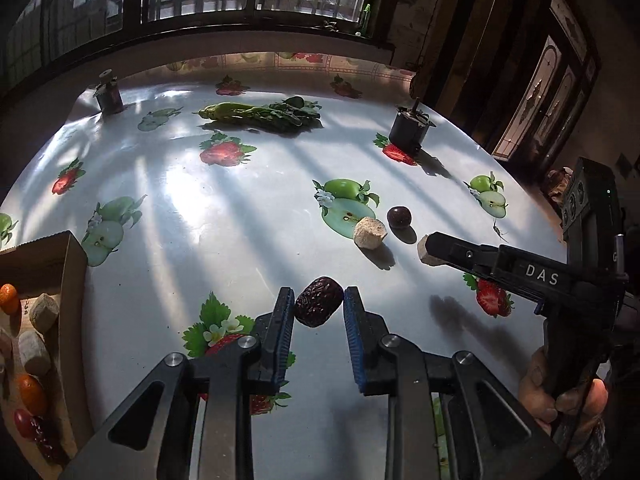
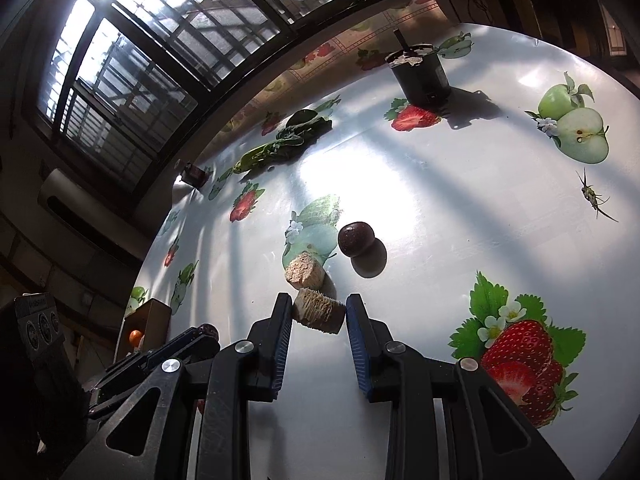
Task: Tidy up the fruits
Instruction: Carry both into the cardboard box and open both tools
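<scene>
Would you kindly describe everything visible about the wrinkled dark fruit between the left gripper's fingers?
The red date is dark maroon, oval, with wrinkled, slightly glossy skin. It lies tilted on the fruit-printed tablecloth, between the blue-padded fingertips of the left gripper, which bracket it closely; firm contact cannot be confirmed. Nothing else touches it.

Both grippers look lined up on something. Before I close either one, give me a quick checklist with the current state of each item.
1. Left gripper straddles the dried red date: ok, the date sits between the pads.
2. Left jaws closed on it: not ok, a gap shows at the right pad.
3. Right gripper straddles the tan chunk: ok.
4. Right jaws closed on it: cannot tell; the pads look right at its ends.
5. Neighbours clear of the right gripper: not ok, a second tan chunk lies just ahead; the dark round fruit is farther.
6. Cardboard box has room: cannot tell, only partly in view.
</scene>
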The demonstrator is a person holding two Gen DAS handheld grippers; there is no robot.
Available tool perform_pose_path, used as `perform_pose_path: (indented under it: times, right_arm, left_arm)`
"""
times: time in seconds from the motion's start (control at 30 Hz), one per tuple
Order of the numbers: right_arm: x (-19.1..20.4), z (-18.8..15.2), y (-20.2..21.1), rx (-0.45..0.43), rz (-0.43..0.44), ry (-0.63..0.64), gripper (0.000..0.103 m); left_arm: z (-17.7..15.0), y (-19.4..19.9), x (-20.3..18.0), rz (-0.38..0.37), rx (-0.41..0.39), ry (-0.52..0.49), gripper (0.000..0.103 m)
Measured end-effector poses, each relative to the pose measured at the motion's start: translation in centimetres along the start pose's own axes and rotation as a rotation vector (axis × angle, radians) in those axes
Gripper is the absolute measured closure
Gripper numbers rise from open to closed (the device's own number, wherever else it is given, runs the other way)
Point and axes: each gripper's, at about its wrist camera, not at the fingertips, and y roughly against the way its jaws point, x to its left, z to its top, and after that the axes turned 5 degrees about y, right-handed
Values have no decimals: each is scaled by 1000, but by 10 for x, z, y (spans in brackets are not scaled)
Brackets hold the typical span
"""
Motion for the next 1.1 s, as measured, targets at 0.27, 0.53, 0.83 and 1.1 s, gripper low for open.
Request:
perform_pose_path:
  times: [0.27, 0.53, 0.83, 1.1]
  right_arm:
    - [28, -13, -8, 25, -35, 75, 73]
    - [146, -50, -12, 95, 93, 285, 73]
    - [288, -131, -59, 250, 194, 585, 73]
    - [323, -181, -95, 316, 103, 750, 72]
  left_arm:
    - [-51, 110, 134, 198, -123, 262, 79]
    - [-101, 148, 241, 337, -106, 455, 78]
    - [-124, 131, 260, 326, -52, 471, 78]
    - [-131, 139, 271, 318, -78, 500, 78]
